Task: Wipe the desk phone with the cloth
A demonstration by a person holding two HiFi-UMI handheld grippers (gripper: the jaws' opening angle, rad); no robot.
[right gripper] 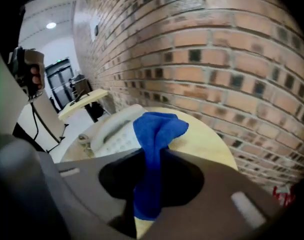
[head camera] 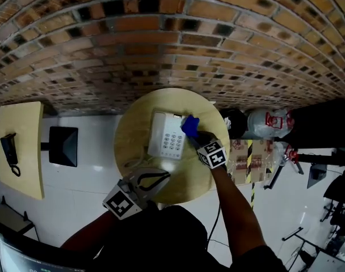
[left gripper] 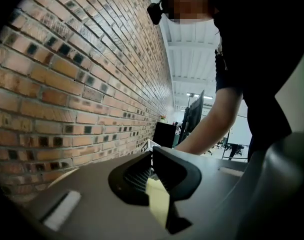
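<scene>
A white desk phone (head camera: 167, 135) lies on the round wooden table (head camera: 133, 135), its handset along the left side. My right gripper (head camera: 194, 134) is shut on a blue cloth (head camera: 190, 124) at the phone's upper right corner. In the right gripper view the cloth (right gripper: 157, 134) stands bunched up out of the jaws of the right gripper (right gripper: 152, 156), with the phone (right gripper: 114, 129) just behind it on the left. My left gripper (head camera: 163, 177) hovers at the table's near left edge, below the phone. Its jaws look shut with nothing in them (left gripper: 152, 156).
A brick wall (head camera: 172, 50) runs behind the table. A second table (head camera: 19, 152) with a black handset (head camera: 9, 149) and a black stool (head camera: 63, 146) stand at the left. Cardboard boxes (head camera: 249, 160) and a white cylinder (head camera: 266, 122) crowd the right side.
</scene>
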